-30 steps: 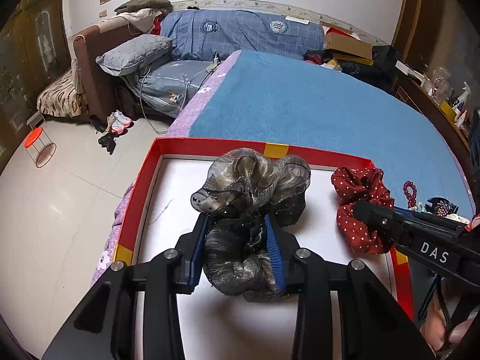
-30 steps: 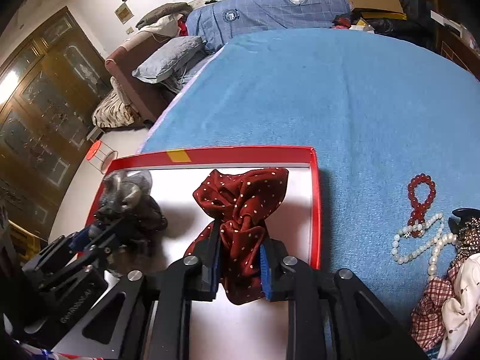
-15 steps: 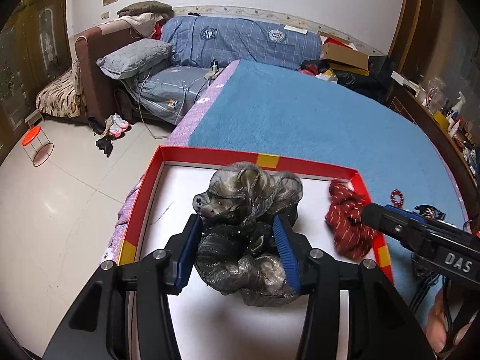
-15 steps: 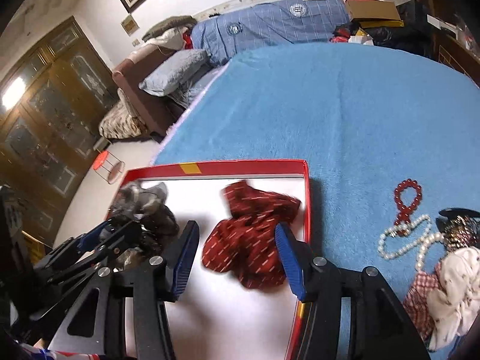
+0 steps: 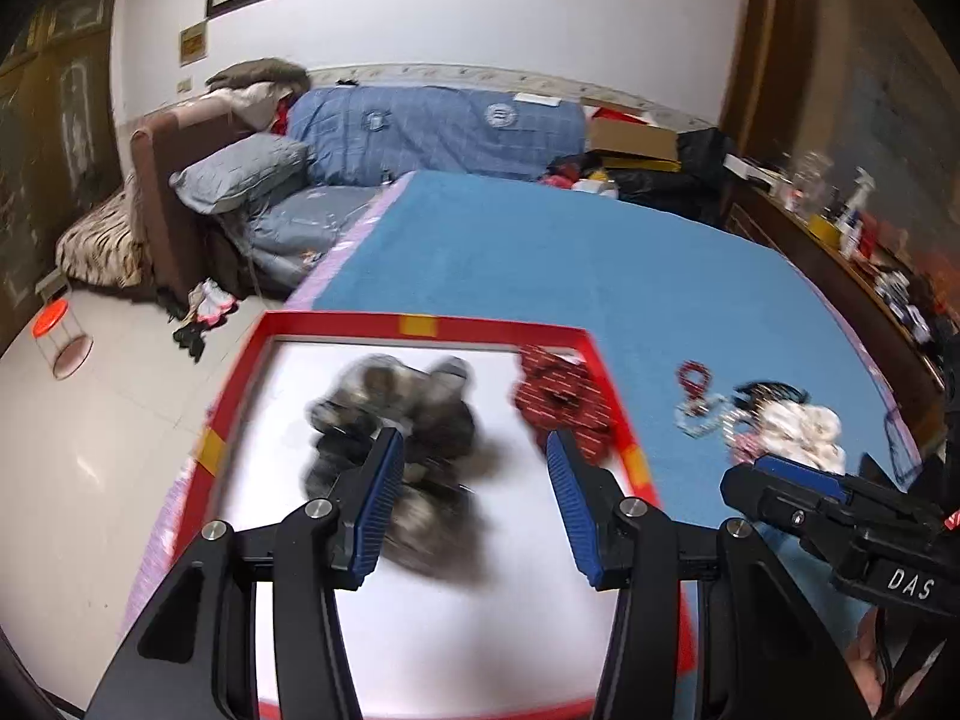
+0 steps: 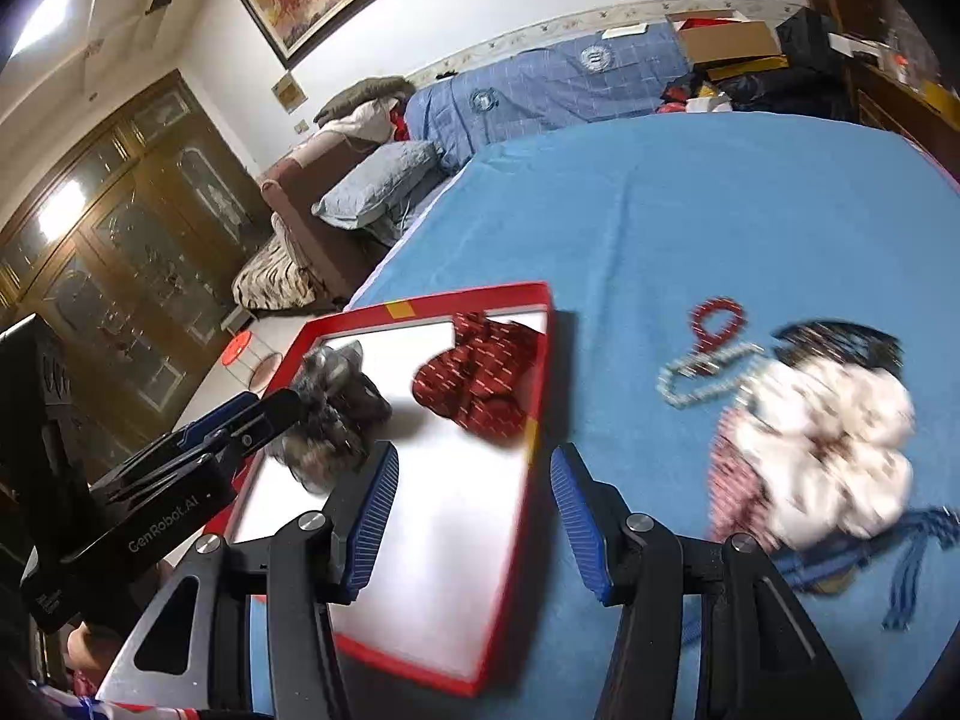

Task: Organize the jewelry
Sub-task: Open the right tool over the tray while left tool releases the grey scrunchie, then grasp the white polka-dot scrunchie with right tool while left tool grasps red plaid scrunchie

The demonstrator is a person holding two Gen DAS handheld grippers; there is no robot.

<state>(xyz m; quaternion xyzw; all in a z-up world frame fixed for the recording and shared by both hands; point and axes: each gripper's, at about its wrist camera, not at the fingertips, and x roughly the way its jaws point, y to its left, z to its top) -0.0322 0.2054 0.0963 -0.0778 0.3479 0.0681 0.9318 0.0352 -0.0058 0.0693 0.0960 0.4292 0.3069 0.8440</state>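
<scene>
Left wrist view first: left gripper (image 5: 474, 483) spread wide, holding nothing, poised over red tray (image 5: 420, 322) on blue bedspread (image 5: 570, 252). Grey scrunchie (image 5: 414, 420) lying loose on the tray's white floor at 11 o'clock from the fingertips, blurred, a lumpy bundle with long axis running roughly 12 to 6. Red dotted scrunchie (image 5: 561, 399) against the tray's right wall at 1 o'clock, too crumpled to show any heading. Right wrist view next: right gripper (image 6: 474, 495) likewise wide open and empty, straddling the tray's right rim. Loose pile on the bedspread at 2 o'clock: red bead bracelet (image 6: 717, 315), pearl strand (image 6: 702, 375), white scrunchie (image 6: 834, 444), all apart from the tray; pearl strand stretched roughly 8 to 2. Judged stage: two pieces deposited, fetching the next. Calls for swinging right toward the pile and closing on one piece only.
</scene>
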